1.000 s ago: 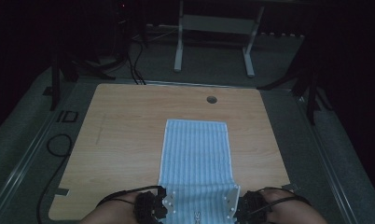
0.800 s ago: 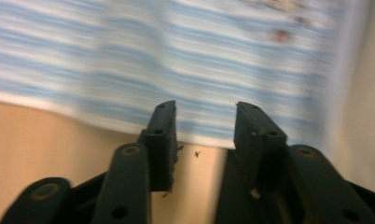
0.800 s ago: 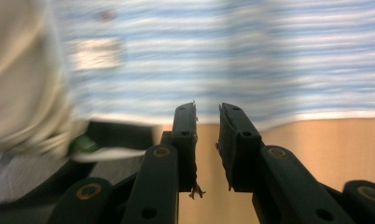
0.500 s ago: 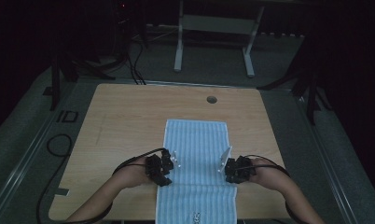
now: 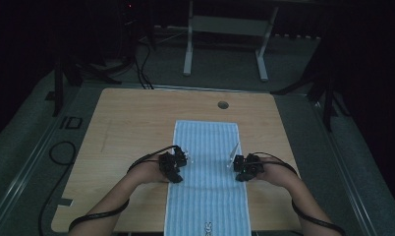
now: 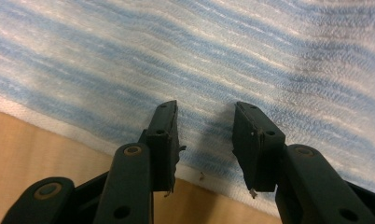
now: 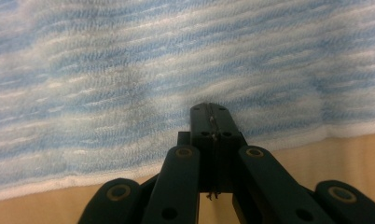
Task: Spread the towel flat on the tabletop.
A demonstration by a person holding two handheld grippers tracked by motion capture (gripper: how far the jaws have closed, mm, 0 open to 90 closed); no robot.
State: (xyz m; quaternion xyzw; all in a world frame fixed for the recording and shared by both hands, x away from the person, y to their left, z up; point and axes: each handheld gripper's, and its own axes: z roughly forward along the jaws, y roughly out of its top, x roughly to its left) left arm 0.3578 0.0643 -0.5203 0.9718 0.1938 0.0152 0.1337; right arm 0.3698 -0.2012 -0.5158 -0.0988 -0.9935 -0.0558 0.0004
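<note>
A blue-and-white striped towel lies flat and lengthwise on the wooden table, its near end at the front edge. My left gripper rests at the towel's left long edge. In the left gripper view the towel lies under the left gripper, whose jaws stand open with nothing between the pads. My right gripper is at the right long edge. In the right gripper view the right gripper has its jaws shut, tips on the towel just inside its hem. Whether cloth is pinched I cannot tell.
A round cable hole sits in the table beyond the towel's far end. Bare wood runs along both sides of the towel. Behind the table stands a metal frame, and a cable loops on the floor at left.
Both hands have moved away from the table's near edge, forward along the towel's two long sides to about its middle. The towel has stayed flat.
</note>
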